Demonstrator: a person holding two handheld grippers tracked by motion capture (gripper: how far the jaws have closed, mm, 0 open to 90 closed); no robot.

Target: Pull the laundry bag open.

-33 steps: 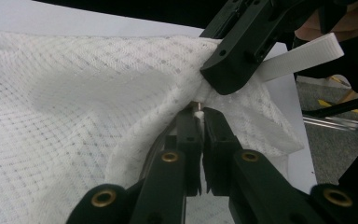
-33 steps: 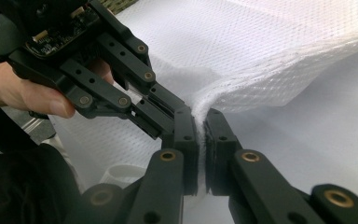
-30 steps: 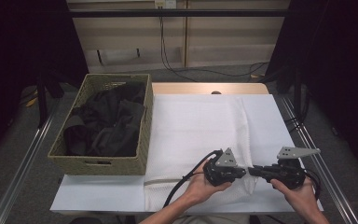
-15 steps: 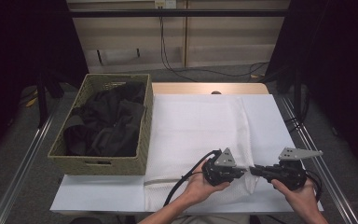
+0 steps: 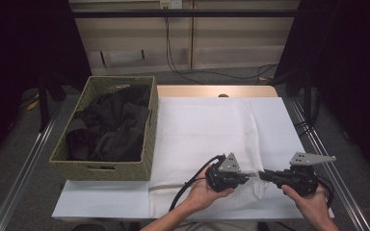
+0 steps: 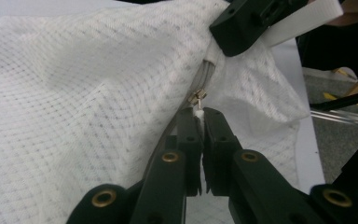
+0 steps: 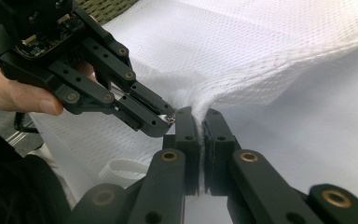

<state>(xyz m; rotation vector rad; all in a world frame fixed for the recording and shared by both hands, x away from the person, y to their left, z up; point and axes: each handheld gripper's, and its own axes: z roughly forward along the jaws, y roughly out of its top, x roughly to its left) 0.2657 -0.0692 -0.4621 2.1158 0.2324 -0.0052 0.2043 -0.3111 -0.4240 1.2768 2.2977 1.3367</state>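
Nothing moved; white mesh bag (image 5: 207, 130) pinched.

One white mesh bag (image 5: 207, 130), one wicker basket (image 5: 147, 144), two grippers, one table (image 5: 101, 202)

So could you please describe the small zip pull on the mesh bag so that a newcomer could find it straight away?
Start at the white mesh bag spread on the table beside the woven basket. Follow its near edge to where the two claws meet. The zip pull is the small brass-coloured metal tab there, the only metal piece on the white mesh.
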